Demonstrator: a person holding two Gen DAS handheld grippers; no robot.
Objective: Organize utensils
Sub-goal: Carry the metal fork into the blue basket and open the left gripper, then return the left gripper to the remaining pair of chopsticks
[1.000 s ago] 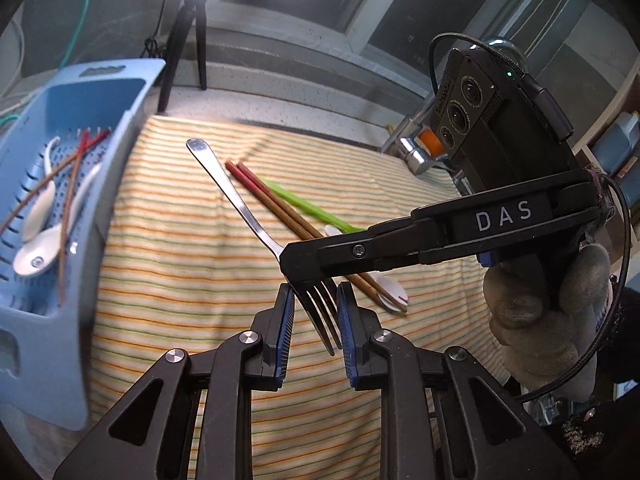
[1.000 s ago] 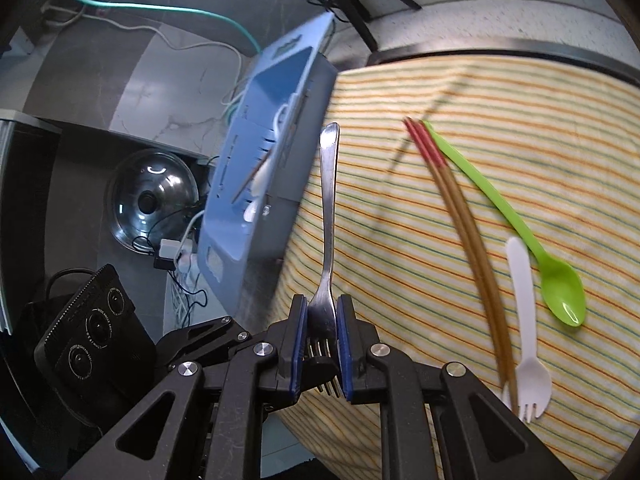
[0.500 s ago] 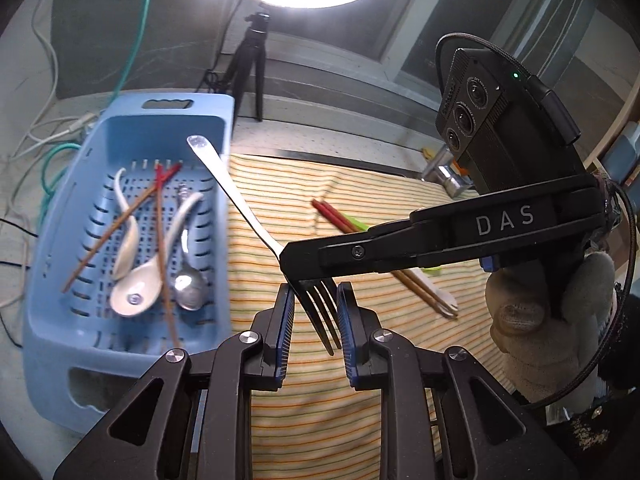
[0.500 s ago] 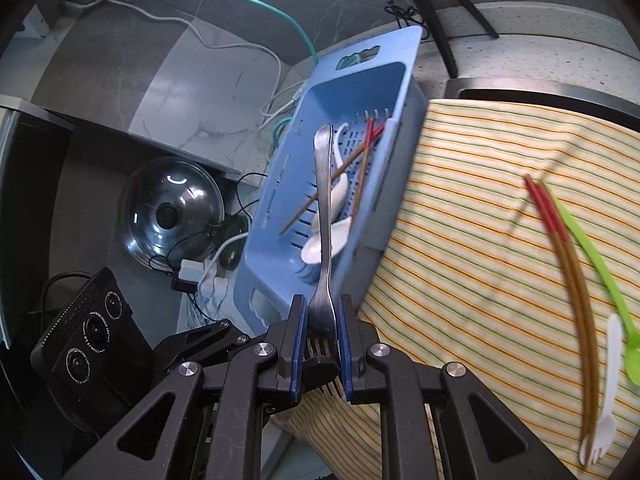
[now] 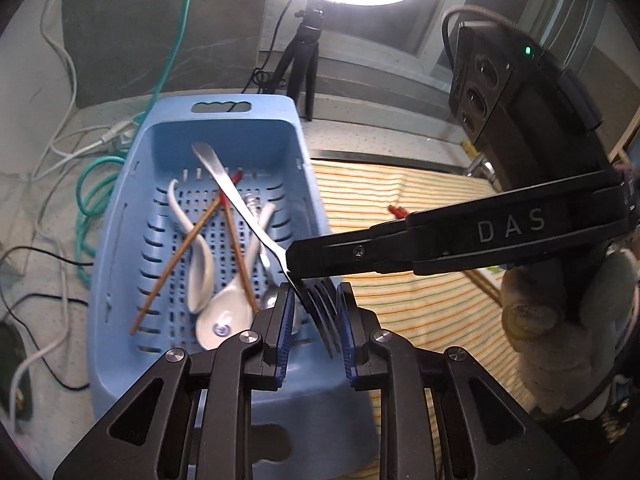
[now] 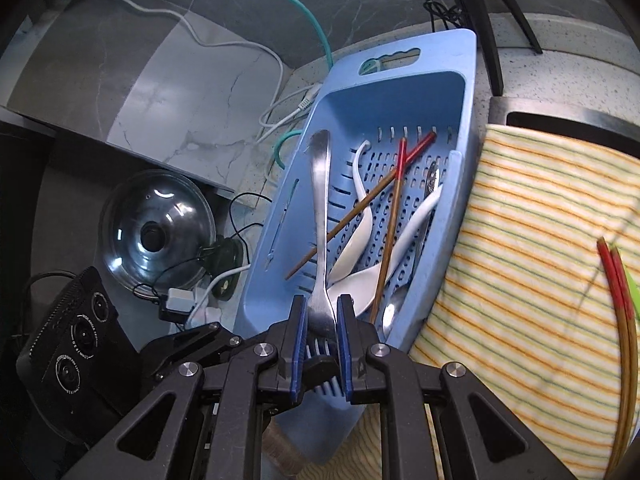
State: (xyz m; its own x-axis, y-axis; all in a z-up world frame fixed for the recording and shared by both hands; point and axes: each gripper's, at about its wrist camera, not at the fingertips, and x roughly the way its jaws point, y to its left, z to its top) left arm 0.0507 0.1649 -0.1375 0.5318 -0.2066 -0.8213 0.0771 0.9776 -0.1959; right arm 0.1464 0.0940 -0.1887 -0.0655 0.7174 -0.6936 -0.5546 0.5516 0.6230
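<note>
Fork [image 6: 320,240] sits pinched at its neck between the pressed fingers of the right gripper [image 6: 322,334], its handle pointing away over the blue basket [image 6: 460,76]. The left gripper [image 5: 313,320] hovers just beneath, fingers spread on either side of the tines without touching them. Farther on, the basket holds white spoons [image 5: 200,264], crossed chopsticks [image 5: 176,256] and a metal spoon [image 6: 394,312]. To the right, another chopstick pair [image 6: 618,292] lies on the striped cloth [image 6: 532,240] covering the table.
</note>
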